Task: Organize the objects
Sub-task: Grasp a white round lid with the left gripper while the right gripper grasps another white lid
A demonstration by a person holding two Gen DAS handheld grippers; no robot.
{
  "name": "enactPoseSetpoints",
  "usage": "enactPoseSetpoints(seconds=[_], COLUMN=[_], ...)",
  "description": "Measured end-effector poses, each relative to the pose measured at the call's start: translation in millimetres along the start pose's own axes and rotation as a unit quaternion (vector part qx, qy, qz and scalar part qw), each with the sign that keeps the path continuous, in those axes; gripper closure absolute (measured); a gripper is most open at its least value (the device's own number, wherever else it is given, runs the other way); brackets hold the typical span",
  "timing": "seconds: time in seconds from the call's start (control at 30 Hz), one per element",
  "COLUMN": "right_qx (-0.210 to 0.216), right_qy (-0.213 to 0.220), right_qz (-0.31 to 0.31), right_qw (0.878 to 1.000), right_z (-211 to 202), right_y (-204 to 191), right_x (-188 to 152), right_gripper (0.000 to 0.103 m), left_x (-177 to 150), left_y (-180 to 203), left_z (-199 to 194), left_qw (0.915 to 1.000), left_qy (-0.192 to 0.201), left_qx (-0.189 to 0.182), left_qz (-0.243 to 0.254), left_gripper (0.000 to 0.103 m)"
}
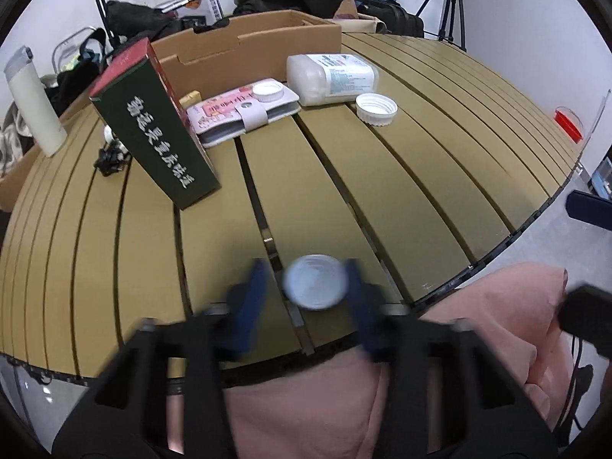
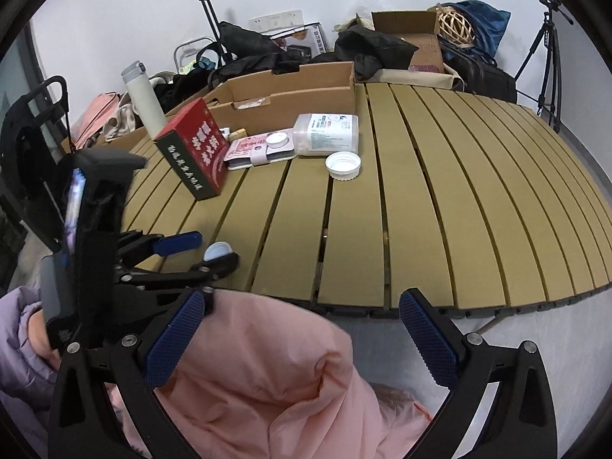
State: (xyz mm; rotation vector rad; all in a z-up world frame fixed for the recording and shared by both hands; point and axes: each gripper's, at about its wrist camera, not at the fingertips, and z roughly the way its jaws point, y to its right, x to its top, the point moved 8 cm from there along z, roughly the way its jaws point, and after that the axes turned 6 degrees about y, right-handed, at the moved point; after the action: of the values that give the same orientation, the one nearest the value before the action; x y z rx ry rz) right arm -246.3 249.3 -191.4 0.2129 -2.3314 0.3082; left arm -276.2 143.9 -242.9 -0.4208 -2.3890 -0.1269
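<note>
The left hand-held gripper [image 1: 308, 287] sat low over the near edge of the slatted counter [image 1: 420, 199], its blue fingers [image 1: 252, 298] blurred, with a small white cap [image 1: 316, 287] lying between them; the cap touched the finger on the right in the left wrist view, while a gap remained on the other side, so the jaws had not pinched it and stood partly apart around it. In the right wrist view the same cap [image 2: 218, 250] showed just beyond the lower finger of that hand-held gripper [image 2: 202, 248], resting on the counter [image 2: 440, 191]. The right hand-held gripper [image 2: 302, 329] hung off the counter's near edge above a pink garment [image 2: 260, 375], its blue pads [image 2: 176, 336] spread wide with nothing between them. Well ahead of the left hand-held gripper, a larger ribbed white cap [image 1: 376, 109] lay open side up, and just beyond it a clear plastic bottle [image 1: 332, 76] lay on its side. Left of the bottle lay a pink wallet-like case [image 1: 244, 113] with another small white cap [image 1: 268, 91] sitting on it. Further left a tall dark green and red box [image 1: 160, 130] stood tilted, with a small black clip [image 1: 111, 158] beside it and a white flask [image 1: 34, 103] upright at the counter's far left edge. Behind them all was an open cardboard tray [image 1: 248, 42].
</note>
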Motion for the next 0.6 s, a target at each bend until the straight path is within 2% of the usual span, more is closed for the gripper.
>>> enactPoseSetpoints(seconds=[0.13, 0.23, 0.37, 0.43, 0.47, 0.53, 0.57, 0.6], right_qx=[0.005, 0.001, -0.012, -0.021, -0.029, -0.061, -0.074, -0.075], right_qy=[-0.006, -0.008, 0.011, 0.019, 0.014, -0.002, -0.014, -0.021], right_qz=[0.008, -0.004, -0.03, -0.037, -0.039, -0.038, -0.028, -0.017], right_qw=[1.0, 1.0, 0.999, 0.999, 0.999, 0.997, 0.997, 0.997], right_z=[14.5, 26.8, 56.8, 78.8, 99.9, 129.9, 145.4, 153.5], right_y=[4.3, 6.0, 12.3, 16.7, 21.6, 33.3, 41.5, 46.3], right_x=[2.9, 9.6, 43.2, 60.3, 71.0, 81.3, 84.3, 85.2], right_gripper=[0.0, 0.0, 0.0, 0.0, 0.005, 0.022, 0.036, 0.041], left_x=[1.7, 4.8, 10.0, 11.4, 13.9, 16.9, 19.1, 20.3], left_y=[-2.9, -11.2, -33.0, -50.1, -61.0, -76.3, -86.4, -93.3], left_z=[0.6, -4.0, -14.3, -20.3, -25.8, -36.0, -43.6, -49.9], left_qw=[1.0, 0.9993, 0.9977, 0.9968, 0.9958, 0.9939, 0.9925, 0.9915], left_qy=[-0.002, 0.003, 0.003, -0.004, 0.001, 0.008, 0.014, 0.02], left_qx=[-0.004, -0.018, -0.019, -0.006, 0.001, 0.011, 0.019, 0.028], left_qz=[-0.003, -0.031, -0.065, -0.08, -0.092, -0.109, -0.12, -0.125], left_gripper=[0.078, 0.078, 0.078, 0.078, 0.078, 0.078, 0.078, 0.078])
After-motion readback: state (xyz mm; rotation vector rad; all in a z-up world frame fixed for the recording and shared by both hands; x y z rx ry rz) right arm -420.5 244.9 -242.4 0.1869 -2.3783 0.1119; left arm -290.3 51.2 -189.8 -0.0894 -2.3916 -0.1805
